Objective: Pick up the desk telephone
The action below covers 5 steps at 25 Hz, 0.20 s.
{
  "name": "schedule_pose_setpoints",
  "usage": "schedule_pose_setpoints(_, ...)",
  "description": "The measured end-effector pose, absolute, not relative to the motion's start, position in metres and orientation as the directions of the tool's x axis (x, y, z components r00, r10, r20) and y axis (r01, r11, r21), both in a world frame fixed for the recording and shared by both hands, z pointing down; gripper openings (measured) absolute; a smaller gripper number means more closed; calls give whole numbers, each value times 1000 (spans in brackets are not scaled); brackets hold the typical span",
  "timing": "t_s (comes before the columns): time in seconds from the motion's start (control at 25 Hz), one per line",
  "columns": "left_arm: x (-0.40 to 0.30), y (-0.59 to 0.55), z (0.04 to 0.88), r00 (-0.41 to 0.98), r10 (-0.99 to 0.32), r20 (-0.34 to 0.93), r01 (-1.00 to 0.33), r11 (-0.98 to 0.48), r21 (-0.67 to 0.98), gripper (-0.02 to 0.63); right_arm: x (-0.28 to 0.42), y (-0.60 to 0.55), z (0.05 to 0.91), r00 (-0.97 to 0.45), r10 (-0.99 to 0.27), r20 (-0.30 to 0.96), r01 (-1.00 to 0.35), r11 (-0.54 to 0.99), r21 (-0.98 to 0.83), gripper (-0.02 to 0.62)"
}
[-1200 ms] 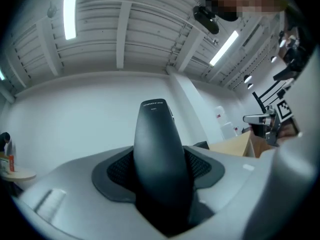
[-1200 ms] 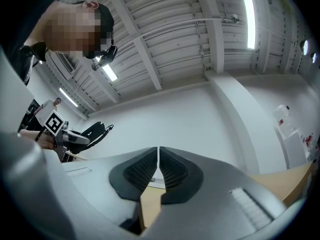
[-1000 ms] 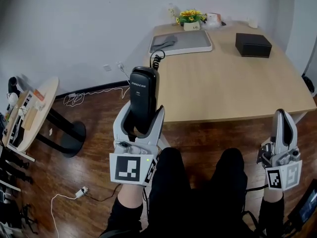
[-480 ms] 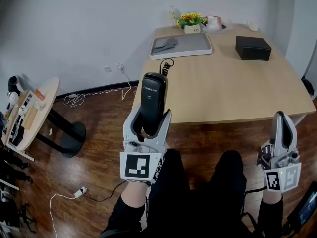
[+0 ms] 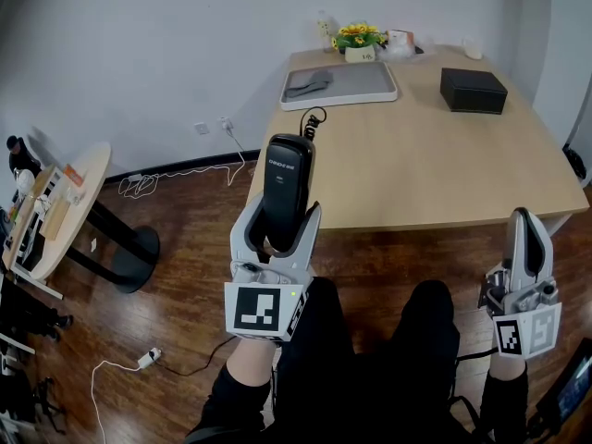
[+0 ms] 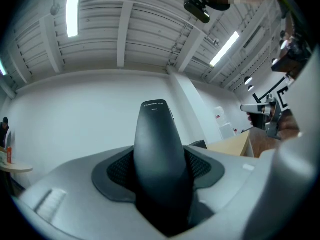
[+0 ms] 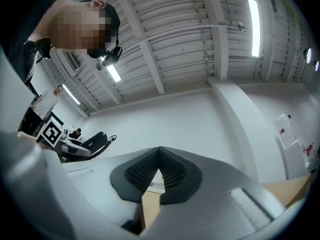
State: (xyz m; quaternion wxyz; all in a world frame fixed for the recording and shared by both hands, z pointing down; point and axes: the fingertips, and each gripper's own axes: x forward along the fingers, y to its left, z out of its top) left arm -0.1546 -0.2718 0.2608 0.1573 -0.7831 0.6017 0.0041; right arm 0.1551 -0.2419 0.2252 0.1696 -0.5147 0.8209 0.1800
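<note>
The black telephone handset (image 5: 283, 191) stands upright between the jaws of my left gripper (image 5: 277, 218), which is shut on its lower part. Its coiled cord (image 5: 313, 121) curls up behind its top end, over the near left corner of the wooden table (image 5: 416, 174). In the left gripper view the handset (image 6: 159, 149) fills the gap between the pads and points towards the white wall. My right gripper (image 5: 525, 218) is held low at the right, in front of the table's edge, shut with nothing in it; its pads (image 7: 176, 170) meet.
A grey tray (image 5: 361, 80), a black box (image 5: 473, 89) and a pot of yellow flowers (image 5: 357, 37) sit at the table's far end. A round side table (image 5: 55, 215) stands at the left. Cables and a plug (image 5: 153, 354) lie on the wood floor.
My left gripper has shifted a little to the right with the handset still in it. The right gripper has stayed where it was.
</note>
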Motion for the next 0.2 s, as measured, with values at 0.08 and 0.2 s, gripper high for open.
schedule_pose_setpoints(0.08,-155,-272,261,274,-941,-196,-944,-225,-239,267,155,-242,227,-414,-784,-462,-905,407,122,0)
schedule_pose_setpoints(0.2,-155,-272,262,272,-942,-196,-945,-223,-239,267,156,-243,227,-415,-784,-462,-905,407,123,0)
